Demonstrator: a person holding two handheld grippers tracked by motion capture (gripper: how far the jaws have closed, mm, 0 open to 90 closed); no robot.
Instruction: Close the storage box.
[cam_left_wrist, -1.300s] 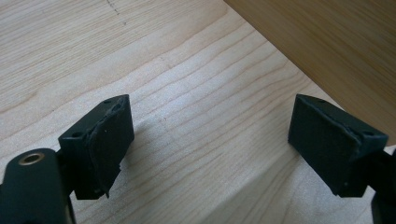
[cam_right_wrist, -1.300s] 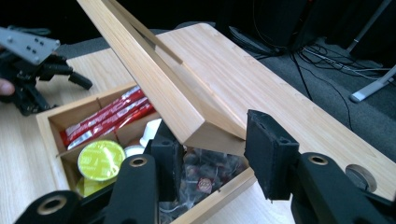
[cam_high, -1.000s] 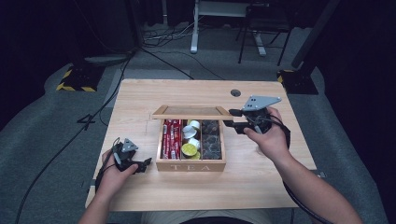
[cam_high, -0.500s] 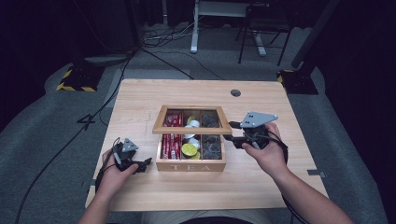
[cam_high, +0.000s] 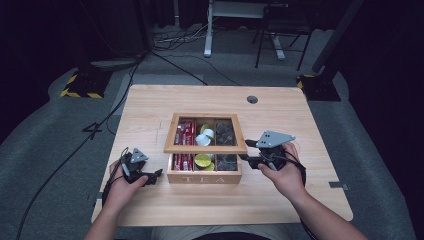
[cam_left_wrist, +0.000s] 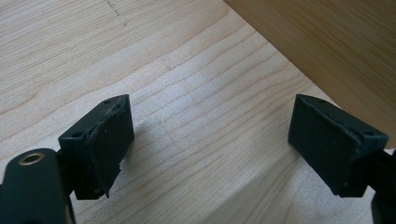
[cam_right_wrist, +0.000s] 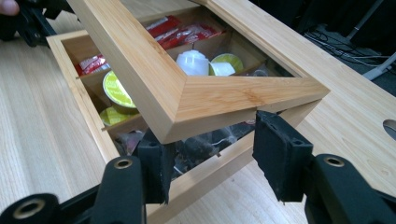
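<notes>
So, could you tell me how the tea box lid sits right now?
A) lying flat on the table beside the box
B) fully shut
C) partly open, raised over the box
C: the lid hangs tilted above the box, with the compartments visible beneath it.

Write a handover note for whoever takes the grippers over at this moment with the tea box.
Left gripper: open, nothing between the jaws, low over the table just left of the tea box.
Right gripper: jaws have just been opening; the lid corner sits over and between them, with no clear clamp.
Things: the box holds red sachets, pods and dark packets.
Done: the lid is at half height, tilted above the box.
Left: probably bring the lid fully down onto the box and draw the right gripper clear.
</notes>
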